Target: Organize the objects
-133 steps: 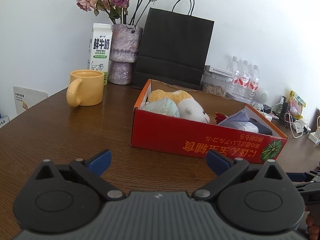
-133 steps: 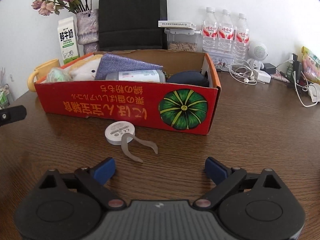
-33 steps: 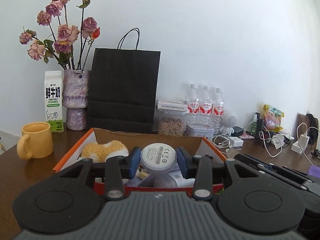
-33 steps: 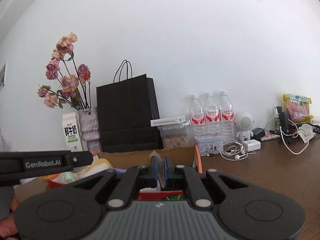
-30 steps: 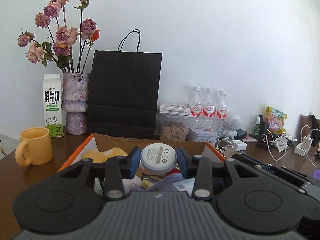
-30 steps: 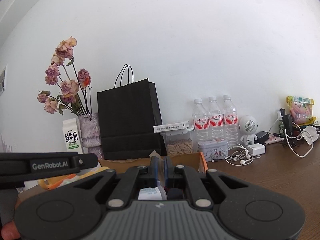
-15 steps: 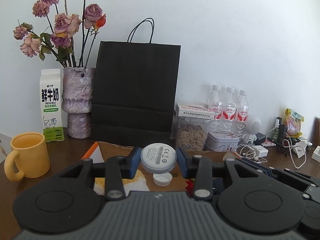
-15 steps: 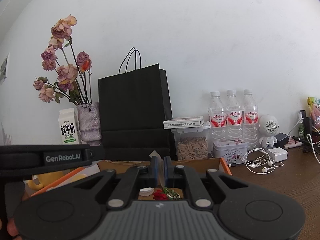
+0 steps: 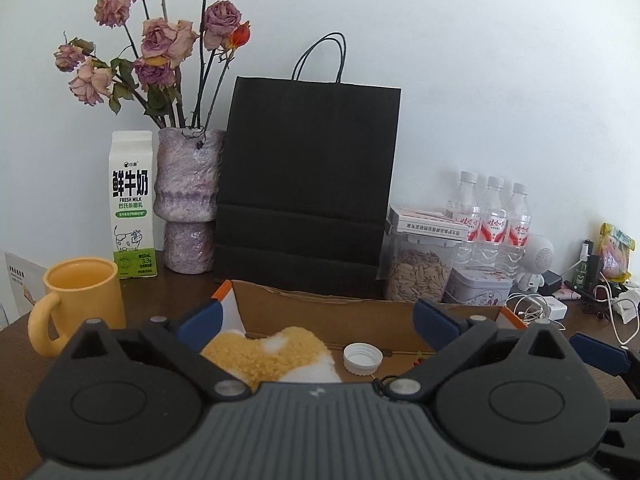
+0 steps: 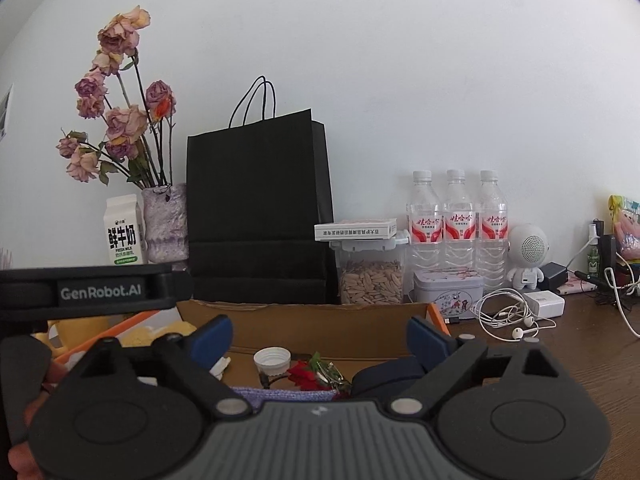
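Both claws hang over the open cardboard box in the lower middle of each frame. The left claw has just been opening; its blue pads stand wide apart with nothing pressed between them. The right claw has likewise just been opening and grips nothing.

Inside the box, a white bottle cap lies mouth-up on the bare cardboard floor, just right of a yellow plush toy. In the right wrist view the same cap sits near a red flower and a dark pouch at lower centre.

The box's far wall runs close in front of a black paper bag. A yellow mug stands clear of the box's left edge. Right of the box, the desk carries white earphones and cables.
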Motion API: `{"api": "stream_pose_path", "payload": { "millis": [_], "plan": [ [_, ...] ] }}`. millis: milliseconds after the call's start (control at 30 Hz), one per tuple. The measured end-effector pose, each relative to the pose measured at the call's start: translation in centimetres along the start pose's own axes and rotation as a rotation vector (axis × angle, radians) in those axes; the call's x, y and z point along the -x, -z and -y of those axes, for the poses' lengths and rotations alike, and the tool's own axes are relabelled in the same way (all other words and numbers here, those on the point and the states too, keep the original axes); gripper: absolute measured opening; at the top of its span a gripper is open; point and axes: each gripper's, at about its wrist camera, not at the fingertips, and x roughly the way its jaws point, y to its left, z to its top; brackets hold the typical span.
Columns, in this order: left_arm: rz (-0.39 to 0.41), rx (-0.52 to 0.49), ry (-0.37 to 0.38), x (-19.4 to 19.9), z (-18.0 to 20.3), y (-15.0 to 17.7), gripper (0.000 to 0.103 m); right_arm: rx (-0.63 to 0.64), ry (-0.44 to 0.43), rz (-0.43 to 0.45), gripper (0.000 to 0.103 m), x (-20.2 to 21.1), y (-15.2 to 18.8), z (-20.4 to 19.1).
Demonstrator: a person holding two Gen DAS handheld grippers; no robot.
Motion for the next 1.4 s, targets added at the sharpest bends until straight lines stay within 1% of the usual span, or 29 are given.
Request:
{"api": "stream_pose_path", "payload": {
  "millis": [33, 67, 200, 300, 500, 633, 733, 900, 1000, 1067, 1167, 1233, 1300, 1400],
  "plan": [
    [-0.007, 0.006, -0.007, -0.2, -0.2, 0.0, 0.103, -0.002, -0.003, -0.005, 0.102, -0.1, 0.1, 0.0],
    [-0.012, 0.008, -0.016, -0.3, -0.3, 0.0, 0.103, -0.003, -0.004, -0.010, 0.103, -0.1, 0.1, 0.0],
    [-0.020, 0.022, -0.023, -0.4, -0.9, 0.2, 0.103, -0.009, 0.001, -0.019, 0.103, -0.1, 0.2, 0.1],
    [-0.035, 0.029, -0.012, 0.0, -1.5, 0.5, 0.103, -0.015, 0.010, -0.029, 0.103, 0.1, 0.4, 0.2],
    [-0.043, 0.004, 0.001, 2.4, -3.0, 1.5, 0.103, 0.006, 0.030, -0.064, 0.103, 1.6, 0.8, -0.1],
    [-0.062, -0.029, -0.004, 4.9, -3.9, 2.3, 0.103, 0.018, 0.036, -0.102, 0.103, 3.8, 1.1, -0.5],
    [-0.084, -0.063, 0.009, 7.2, -4.1, 2.9, 0.103, 0.023, 0.035, -0.132, 0.103, 6.2, 1.4, -0.9],
    [-0.094, -0.113, 0.051, 11.8, -4.4, 4.1, 0.103, -0.002, 0.010, -0.149, 0.103, 11.1, 1.6, -1.8],
    [-0.102, -0.088, 0.095, 13.7, -5.0, 4.5, 0.103, -0.027, -0.014, -0.139, 0.103, 13.4, 1.7, -2.0],
    [-0.134, -0.054, 0.125, 13.9, -5.4, 4.8, 0.103, -0.041, -0.019, -0.138, 0.103, 14.3, 1.7, -2.0],
    [-0.188, -0.034, 0.137, 13.6, -5.6, 5.0, 0.103, -0.049, -0.017, -0.165, 0.103, 14.6, 2.0, -2.2],
    [-0.193, -0.032, 0.135, 13.8, -5.5, 5.1, 0.103, -0.048, -0.022, -0.176, 0.103, 14.7, 2.1, -2.5],
    [-0.179, -0.034, 0.140, 14.2, -5.5, 5.2, 0.103, -0.041, -0.022, -0.168, 0.103, 15.0, 2.1, -2.7],
    [-0.166, -0.047, 0.127, 14.6, -5.3, 5.2, 0.103, -0.040, -0.018, -0.161, 0.103, 15.3, 2.1, -2.8]
  ]
}}
